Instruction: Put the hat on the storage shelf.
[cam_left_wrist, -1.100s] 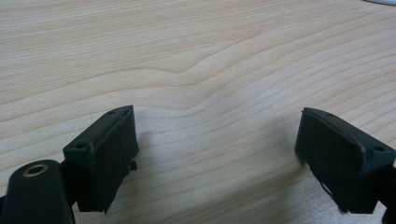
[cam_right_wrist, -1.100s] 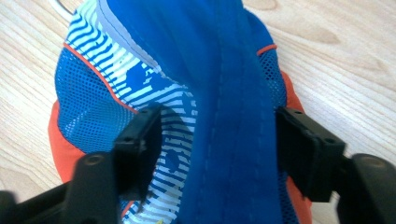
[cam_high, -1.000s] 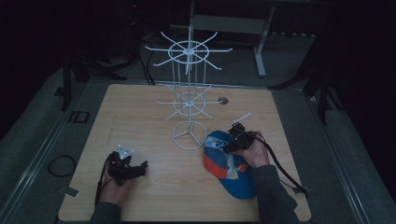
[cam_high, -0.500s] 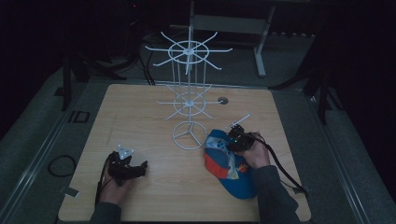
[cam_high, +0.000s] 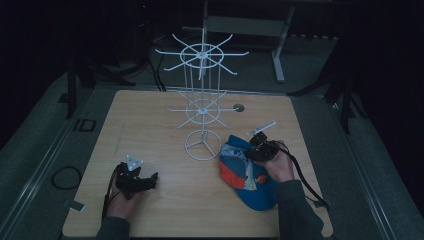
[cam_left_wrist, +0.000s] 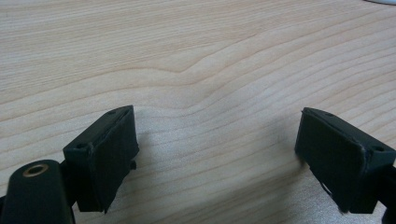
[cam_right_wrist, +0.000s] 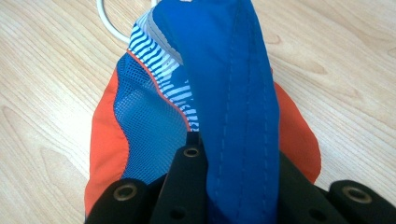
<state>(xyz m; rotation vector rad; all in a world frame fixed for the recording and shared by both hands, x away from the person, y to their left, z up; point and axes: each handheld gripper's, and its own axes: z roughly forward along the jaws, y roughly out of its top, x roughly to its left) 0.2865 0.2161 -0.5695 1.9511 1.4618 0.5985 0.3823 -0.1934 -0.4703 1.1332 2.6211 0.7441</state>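
The wooden table (cam_high: 165, 125) has wide bare stretches on its left half and along the far edge; a white wire rack (cam_high: 202, 100) stands upright near the middle, its round foot on the wood. The left gripper (cam_high: 136, 181) rests near the front left of the table, well clear of the rack and close to the front edge, with its jaws spread wide over bare wood and nothing between them. The cap (cam_high: 247, 172) lies on the right front part of the table, just beside the rack's foot, its long axis running from there toward the front edge, where its far end comes close to the edge. The right gripper (cam_high: 260, 150) is clamped on a fold of the cap's blue fabric at the end nearer the rack. The cap is blue with orange panels, blue mesh (cam_right_wrist: 149, 126) and a white-and-blue striped patch.
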